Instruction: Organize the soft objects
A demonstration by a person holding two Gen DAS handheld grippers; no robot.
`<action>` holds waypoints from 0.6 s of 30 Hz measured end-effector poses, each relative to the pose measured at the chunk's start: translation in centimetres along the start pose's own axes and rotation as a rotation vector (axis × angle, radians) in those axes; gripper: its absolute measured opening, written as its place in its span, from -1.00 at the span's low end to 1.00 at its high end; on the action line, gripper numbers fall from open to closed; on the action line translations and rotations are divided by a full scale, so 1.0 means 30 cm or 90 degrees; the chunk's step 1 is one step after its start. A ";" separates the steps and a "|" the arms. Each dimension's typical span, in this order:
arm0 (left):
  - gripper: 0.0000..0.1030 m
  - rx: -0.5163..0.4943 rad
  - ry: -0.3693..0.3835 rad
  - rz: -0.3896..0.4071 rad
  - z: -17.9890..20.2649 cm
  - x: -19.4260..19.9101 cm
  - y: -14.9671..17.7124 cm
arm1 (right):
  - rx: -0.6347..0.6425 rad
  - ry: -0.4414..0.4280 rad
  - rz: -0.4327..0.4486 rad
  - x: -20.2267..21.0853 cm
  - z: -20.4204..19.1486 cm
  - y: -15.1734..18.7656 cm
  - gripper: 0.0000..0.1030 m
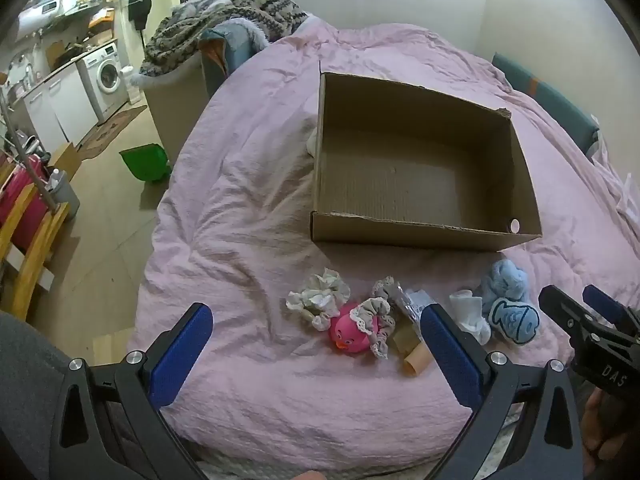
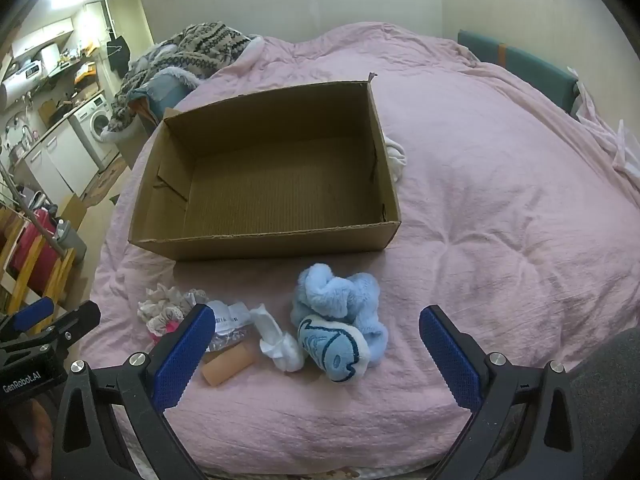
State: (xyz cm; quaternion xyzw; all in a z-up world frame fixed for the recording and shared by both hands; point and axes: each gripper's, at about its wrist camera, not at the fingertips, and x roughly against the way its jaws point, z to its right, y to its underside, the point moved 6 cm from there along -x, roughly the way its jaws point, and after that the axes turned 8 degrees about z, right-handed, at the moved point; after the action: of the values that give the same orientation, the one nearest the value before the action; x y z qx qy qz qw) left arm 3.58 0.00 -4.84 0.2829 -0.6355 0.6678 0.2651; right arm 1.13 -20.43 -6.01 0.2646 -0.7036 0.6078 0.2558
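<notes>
Cardboard box (image 2: 280, 184) empty; blue plush (image 2: 340, 312) nearby.

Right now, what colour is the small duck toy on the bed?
Pink, with an orange beak; the duck toy shows best in the left wrist view.

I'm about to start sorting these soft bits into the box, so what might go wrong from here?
1. The grey lace-trimmed scrunchie drapes over the pink rubber duck; grabbing one may drag the other along.
2. The fluffy light-blue plush toy touches the blue fish-embroidered cushion and white sock, so the open right gripper could pinch several.
3. The open brown cardboard box sits on a wrinkled pink duvet and might shift if bumped.
</notes>
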 end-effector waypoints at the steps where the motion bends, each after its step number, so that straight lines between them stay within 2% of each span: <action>1: 1.00 0.000 -0.001 0.000 0.000 0.000 0.000 | -0.001 -0.001 -0.001 0.000 0.000 0.000 1.00; 18: 1.00 -0.001 -0.001 -0.001 -0.016 -0.016 0.026 | 0.003 0.003 -0.001 0.001 0.000 0.000 1.00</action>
State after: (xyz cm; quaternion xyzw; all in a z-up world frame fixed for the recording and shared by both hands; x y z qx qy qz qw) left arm 3.33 0.44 -5.73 0.2838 -0.6358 0.6671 0.2650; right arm 1.11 -20.43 -6.01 0.2643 -0.7012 0.6102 0.2573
